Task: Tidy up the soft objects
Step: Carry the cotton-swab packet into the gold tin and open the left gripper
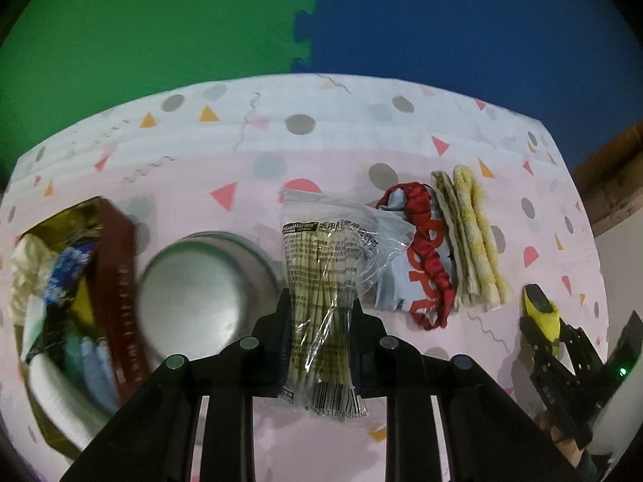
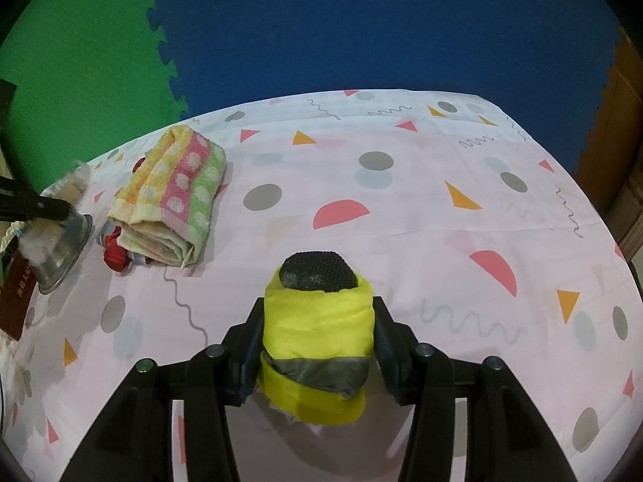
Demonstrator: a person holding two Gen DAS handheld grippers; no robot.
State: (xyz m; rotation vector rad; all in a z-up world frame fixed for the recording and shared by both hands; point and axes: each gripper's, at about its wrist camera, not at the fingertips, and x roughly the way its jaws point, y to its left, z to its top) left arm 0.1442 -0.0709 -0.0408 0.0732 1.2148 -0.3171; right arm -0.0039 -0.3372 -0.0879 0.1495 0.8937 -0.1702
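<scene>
My left gripper [image 1: 321,305] is shut on a clear bag of cotton swabs [image 1: 321,277] and holds it above the table, beside a steel bowl [image 1: 205,293]. My right gripper [image 2: 317,321] is shut on a rolled yellow cloth with a grey band and a black mesh end [image 2: 317,321]; it also shows at the right in the left wrist view [image 1: 542,313]. A folded dotted towel [image 2: 173,197] lies on a red scrunchie [image 1: 426,257] and a white printed cloth [image 1: 396,281].
A dark red and gold box [image 1: 116,265] at the left holds several soft items, white, blue and cream. The table has a pink patterned cloth [image 2: 402,209]. Green and blue foam mats [image 1: 442,20] lie beyond its far edge. A wooden edge [image 2: 619,120] is at the right.
</scene>
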